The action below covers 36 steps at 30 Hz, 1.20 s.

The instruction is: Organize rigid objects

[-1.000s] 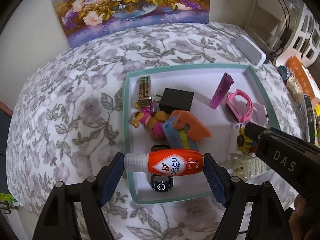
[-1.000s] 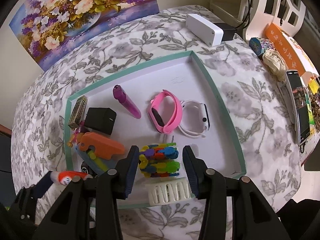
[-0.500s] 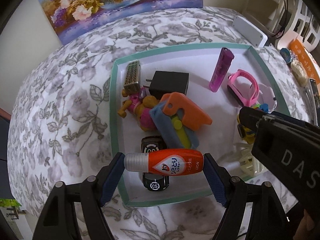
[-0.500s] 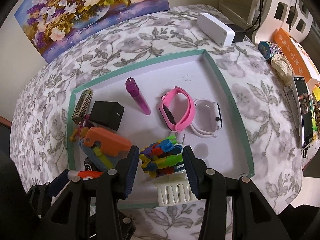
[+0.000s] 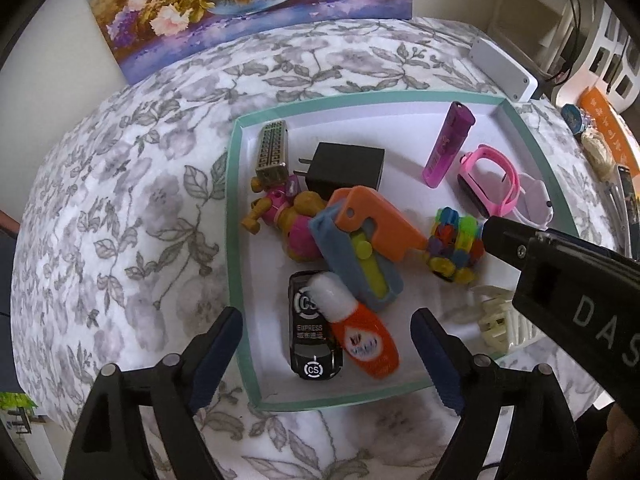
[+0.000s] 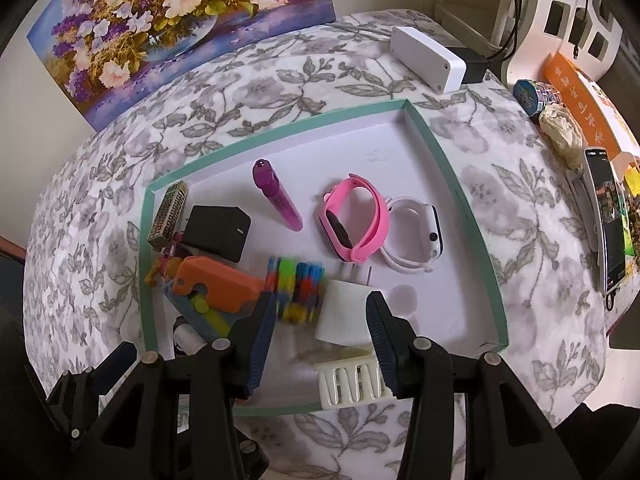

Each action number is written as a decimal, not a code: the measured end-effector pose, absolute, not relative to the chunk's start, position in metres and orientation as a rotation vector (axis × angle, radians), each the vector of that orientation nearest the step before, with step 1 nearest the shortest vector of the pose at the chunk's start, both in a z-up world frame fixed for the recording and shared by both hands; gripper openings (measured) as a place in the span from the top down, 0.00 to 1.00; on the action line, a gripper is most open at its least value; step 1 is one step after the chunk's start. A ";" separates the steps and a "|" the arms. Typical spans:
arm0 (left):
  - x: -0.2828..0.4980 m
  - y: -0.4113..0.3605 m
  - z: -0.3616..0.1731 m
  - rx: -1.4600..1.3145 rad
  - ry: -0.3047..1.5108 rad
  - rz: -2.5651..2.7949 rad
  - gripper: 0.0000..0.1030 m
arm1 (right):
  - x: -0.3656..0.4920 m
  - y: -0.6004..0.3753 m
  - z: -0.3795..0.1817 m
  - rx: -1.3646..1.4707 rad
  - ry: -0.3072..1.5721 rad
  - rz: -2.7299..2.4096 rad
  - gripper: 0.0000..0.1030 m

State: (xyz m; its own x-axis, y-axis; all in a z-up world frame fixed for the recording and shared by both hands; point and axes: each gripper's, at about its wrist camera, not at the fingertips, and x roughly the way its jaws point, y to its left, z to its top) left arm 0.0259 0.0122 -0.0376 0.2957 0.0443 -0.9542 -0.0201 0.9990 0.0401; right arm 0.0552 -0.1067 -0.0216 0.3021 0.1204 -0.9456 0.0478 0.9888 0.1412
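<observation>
Surface: floral cloth (image 5: 132,216); teal-rimmed tray (image 5: 234,240); painting (image 5: 240,4) behind.
Change: orange bottle (image 5: 362,340) released onto toy car (image 5: 312,332); clip bundle (image 6: 296,294) dropped.
Left gripper (image 5: 326,356): spread wide, empty.
Right gripper (image 6: 322,322): spread wide, empty.

We see grey floral tablecloth (image 6: 248,92) over whole table. Flower painting (image 6: 168,28) leans on wall behind. White rectangular box (image 6: 428,58) near back edge, black adapter (image 6: 474,65) touching its right end. Along right side: phone (image 6: 610,216), orange booklet (image 6: 580,104), tape roll (image 6: 534,94), crumpled beige wad (image 6: 562,130).
</observation>
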 end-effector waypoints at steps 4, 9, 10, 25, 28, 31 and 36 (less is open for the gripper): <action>0.024 0.019 -0.033 -0.008 1.265 0.050 0.12 | 0.054 -0.107 -0.019 0.159 1.257 0.046 0.48; 0.019 0.034 -0.027 -0.061 1.254 0.067 0.11 | 0.052 -0.107 -0.017 0.159 1.251 0.039 0.48; 0.018 0.038 -0.026 -0.069 1.253 0.078 0.11 | 0.051 -0.106 -0.017 0.159 1.249 0.039 0.48; -0.008 0.122 -0.017 -0.221 1.209 0.293 0.00 | 0.035 -0.089 -0.018 0.090 1.249 0.032 0.35; -0.014 0.136 -0.019 -0.243 1.212 0.331 0.00 | 0.031 -0.082 -0.018 0.067 1.242 0.037 0.32; -0.019 0.144 -0.020 -0.257 1.218 0.357 0.00 | 0.026 -0.075 -0.018 0.047 1.234 0.042 0.25; -0.028 0.153 -0.017 -0.281 1.201 0.368 0.00 | 0.016 -0.061 -0.015 0.004 1.203 0.074 0.24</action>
State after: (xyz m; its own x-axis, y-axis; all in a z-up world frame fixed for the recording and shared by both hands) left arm -0.0282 0.1531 -0.0173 0.3147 0.1274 -0.9406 -0.4211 0.9068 -0.0180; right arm 0.0163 -0.0608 -0.0153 0.3570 0.0593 -0.9322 -0.0549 0.9976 0.0424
